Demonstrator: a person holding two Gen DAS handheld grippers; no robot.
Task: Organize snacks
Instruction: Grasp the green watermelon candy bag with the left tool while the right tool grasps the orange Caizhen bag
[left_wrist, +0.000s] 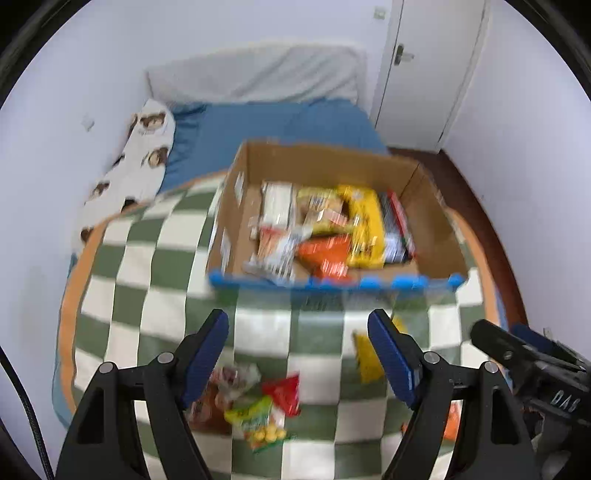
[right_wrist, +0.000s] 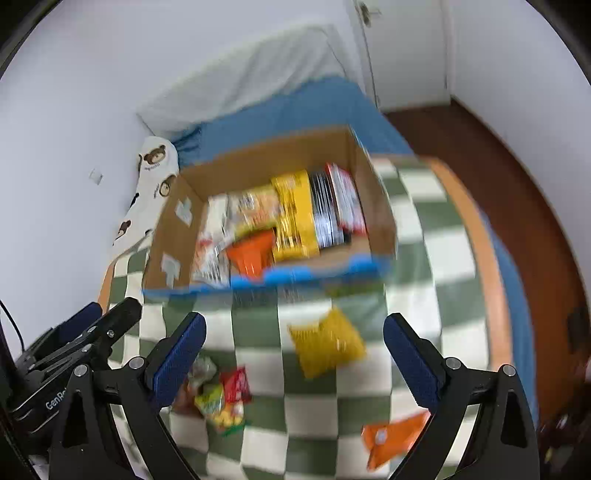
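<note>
Here's the cardboard box (left_wrist: 325, 162), sitting on the green-and-white checkered blanket (left_wrist: 155, 280), its near rim edged in blue, and it's packed: a yellow packet (left_wrist: 364, 225) down the middle, an orange packet (left_wrist: 325, 254) in front of it, white wrappers to the left, a red-and-dark pack against the right wall. All a bit blurred, so labels can't be read.

Out on the blanket, nearer the cameras, loose snacks are waiting: a yellow bag (right_wrist: 327, 341) just short of the box, a small cluster of a red packet (right_wrist: 236, 386) and a green-yellow packet (right_wrist: 218, 408) touching each other, and an orange pouch (right_wrist: 393, 437) off to the right.

Left gripper (left_wrist: 298, 354) hangs above the blanket, jaws spread wide, nothing between them. Right gripper (right_wrist: 293, 356), same story: fingers well apart, holding nothing, the yellow bag lying below the gap.

Beyond the box, a blue sheet (left_wrist: 258, 125), a bear-print pillow (left_wrist: 136, 162), a white door (left_wrist: 428, 66).
</note>
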